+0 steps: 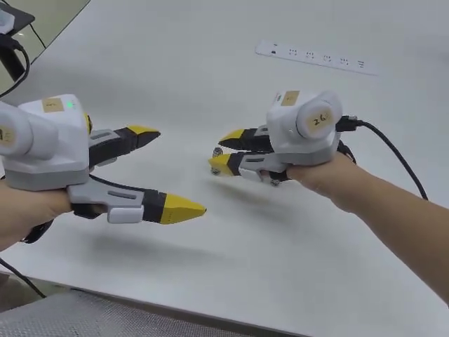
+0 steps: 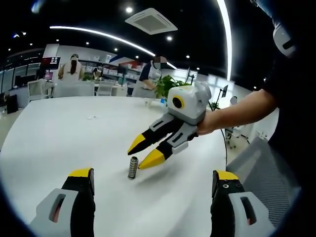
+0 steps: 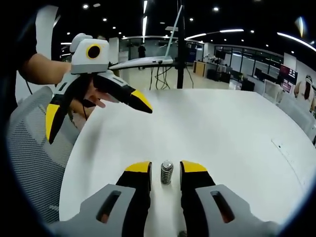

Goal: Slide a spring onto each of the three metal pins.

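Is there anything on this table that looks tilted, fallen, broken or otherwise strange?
Nothing stands out. The spring stands upright on the white table, between the open jaws of the right hand-held gripper, with a gap on each side. The power strip lies flat farther back.

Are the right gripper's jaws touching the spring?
Apart. The right gripper view shows the spring standing between the right gripper's open jaws, with bare table visible on each side.

White table [image 1: 210, 63]: power strip [image 1: 317, 57], spring [image 3: 167, 173] (upright)
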